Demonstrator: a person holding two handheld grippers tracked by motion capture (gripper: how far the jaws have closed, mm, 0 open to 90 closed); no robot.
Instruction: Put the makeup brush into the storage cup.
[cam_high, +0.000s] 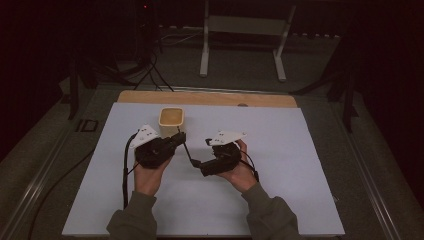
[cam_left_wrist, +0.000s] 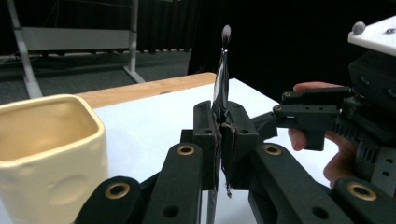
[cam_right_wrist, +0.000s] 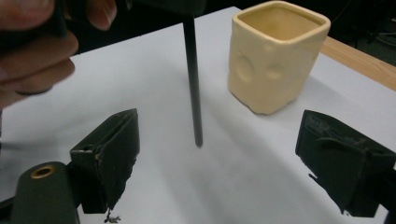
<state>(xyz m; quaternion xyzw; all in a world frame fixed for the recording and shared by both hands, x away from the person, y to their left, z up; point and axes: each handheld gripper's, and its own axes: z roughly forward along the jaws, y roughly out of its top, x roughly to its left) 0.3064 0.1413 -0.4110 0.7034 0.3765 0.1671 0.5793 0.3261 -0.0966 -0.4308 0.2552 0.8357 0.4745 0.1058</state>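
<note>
White sheeting is covering the counter (cam_high: 280, 165). Left gripper (cam_left_wrist: 223, 122) is clamping a thin black brush (cam_left_wrist: 221, 84) beside the cream cup (cam_high: 171, 121); its own view is showing the brush tip, the right gripper view its handle end. Right gripper (cam_right_wrist: 219, 158) is standing wide open, empty.

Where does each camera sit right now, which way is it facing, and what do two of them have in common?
High view: above the person's side, looking forward and down at the white table; both forearms and hands enter from below.
Left gripper view: rides the left gripper, whose jaws clamp a thin black pen.
Right gripper view: rides the right gripper, jaws apart.
Shared: both gripper views show the cream cup and the pen.
</note>
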